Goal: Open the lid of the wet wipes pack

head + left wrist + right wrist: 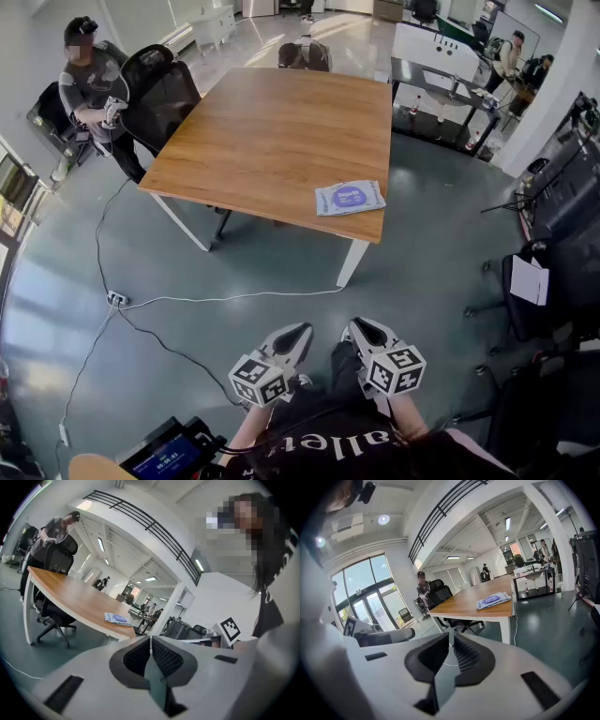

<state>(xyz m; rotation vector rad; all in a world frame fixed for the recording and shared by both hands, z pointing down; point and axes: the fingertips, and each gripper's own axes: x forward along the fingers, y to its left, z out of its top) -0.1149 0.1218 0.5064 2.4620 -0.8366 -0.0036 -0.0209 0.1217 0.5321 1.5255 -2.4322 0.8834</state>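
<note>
wet wipes pack (pixel 373 199) lies on the surface (pixel 272 131), right of centre, well apart from my left gripper (pixel 298 337) and right gripper (pixel 361 330), fingers clenched empty. approach first, then pin pack, pry lid (pixel 347 196).

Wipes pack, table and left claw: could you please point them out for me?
wipes pack (pixel 350 198), head view, middle of its top
table (pixel 272 131), head view, bare wood
left claw (pixel 302 331), head view, between its tips
</note>
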